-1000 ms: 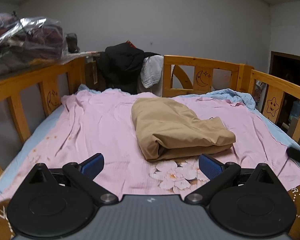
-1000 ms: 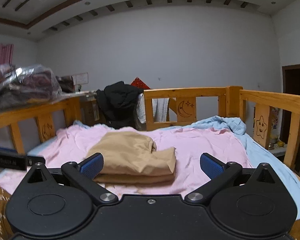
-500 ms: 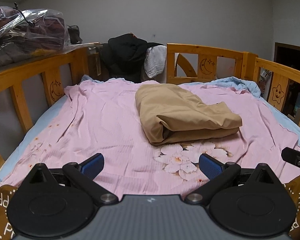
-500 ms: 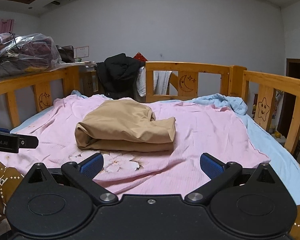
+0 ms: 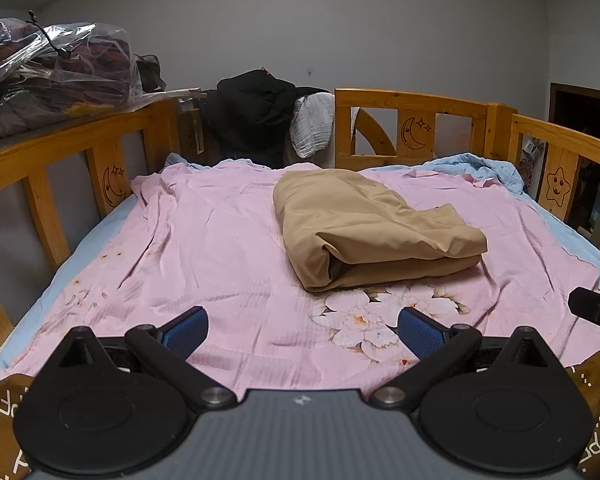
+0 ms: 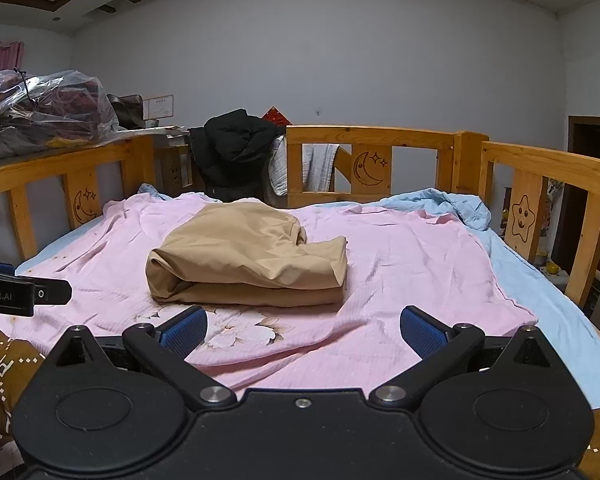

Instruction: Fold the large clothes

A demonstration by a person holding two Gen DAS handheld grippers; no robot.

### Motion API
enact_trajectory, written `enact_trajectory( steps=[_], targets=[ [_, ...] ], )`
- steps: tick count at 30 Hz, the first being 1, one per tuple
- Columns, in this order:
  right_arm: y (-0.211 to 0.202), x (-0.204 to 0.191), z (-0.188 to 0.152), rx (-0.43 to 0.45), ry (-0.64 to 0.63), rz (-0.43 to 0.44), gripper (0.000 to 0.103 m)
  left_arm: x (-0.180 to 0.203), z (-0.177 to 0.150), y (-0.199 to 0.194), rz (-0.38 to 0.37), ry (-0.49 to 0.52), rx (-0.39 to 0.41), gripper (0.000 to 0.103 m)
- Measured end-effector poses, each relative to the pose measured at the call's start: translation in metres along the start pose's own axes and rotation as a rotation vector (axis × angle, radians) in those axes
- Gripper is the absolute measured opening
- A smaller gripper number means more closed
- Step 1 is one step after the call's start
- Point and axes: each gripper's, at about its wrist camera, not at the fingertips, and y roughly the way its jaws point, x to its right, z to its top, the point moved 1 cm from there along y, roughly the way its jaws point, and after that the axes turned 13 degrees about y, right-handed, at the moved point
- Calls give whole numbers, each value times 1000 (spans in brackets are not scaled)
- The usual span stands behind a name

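Ahead of the left gripper (image 5: 302,327), a little to its right and well apart from the blue fingertips (image 5: 188,326), the tan garment (image 5: 370,226) lies folded into a thick bundle on the pink sheet (image 5: 204,240). The jaws stand spread wide and hold nothing. The near end of the bundle gapes, showing a dark hollow between its layers, so the stack looks loosely set; a nudge from a fingertip there would likely slide the top layer off the lower one. A sliver of the right gripper's body shows at the far right edge.

From the right wrist view, the garment (image 6: 252,260) sits ahead and slightly left of the right gripper (image 6: 303,330), whose jaws are likewise spread and empty. One flap on the far right of the bundle stands out from the rest, perhaps a leg or sleeve end, though the fisheye makes that hard to judge. If it is loose, any lift of the bundle by one edge could let it drop open. The sheet is rumpled beneath, and a low pinch risks catching the sheet together with the garment. The wooden bed rail (image 6: 380,136) stands well beyond, clear of both.
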Motion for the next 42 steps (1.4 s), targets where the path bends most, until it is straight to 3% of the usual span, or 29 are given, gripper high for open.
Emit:
enact_trajectory(
  steps=[42],
  targets=[
    [0,-2,0,0,4,-2,102,-3,3,1,4,7,3,102]
  ],
)
